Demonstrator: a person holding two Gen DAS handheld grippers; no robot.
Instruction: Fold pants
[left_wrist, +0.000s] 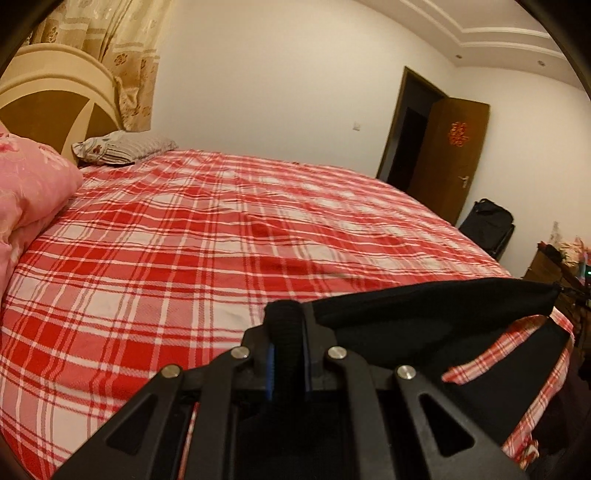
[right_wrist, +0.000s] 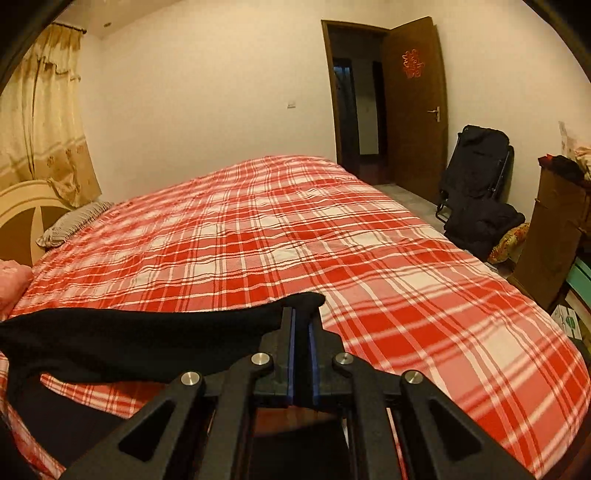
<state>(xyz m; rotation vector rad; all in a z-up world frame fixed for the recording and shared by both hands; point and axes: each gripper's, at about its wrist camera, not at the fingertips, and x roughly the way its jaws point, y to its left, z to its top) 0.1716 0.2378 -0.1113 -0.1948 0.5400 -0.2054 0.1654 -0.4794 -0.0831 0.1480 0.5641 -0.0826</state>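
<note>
the left gripper (left_wrist: 286, 321) is clamping down on a bunched edge of the black pants (left_wrist: 424, 314), its jaws pressed together with a ribbed fold of the cloth poking up between them. the right gripper (right_wrist: 301, 325) is doing the same at the other end, its blue-lined jaws pinching a corner of the same pants (right_wrist: 147, 332). between the two grips the garment is hanging as a taut dark band at the near edge of the bed, above the red plaid sheet (left_wrist: 184, 240), with more of the fabric drooping below toward the near side; how much is resting on the sheet is hard to tell.

the cloth is looking soft, limp and light, probably a knit: it is sagging between the holds and folding over itself rather than keeping any shape. it is unlikely to slip much, but a thin pinch at a corner could pull free if the hands are drawing apart too hard. the thicker hemmed or ribbed edges are seeming the best places to hold, at matching corners, so the fabric is spreading flat and even when lowered onto the open sheet ahead. a pink quilt (left_wrist: 33, 192) and a striped pillow (left_wrist: 122, 147) are lying well away near the headboard.
</note>
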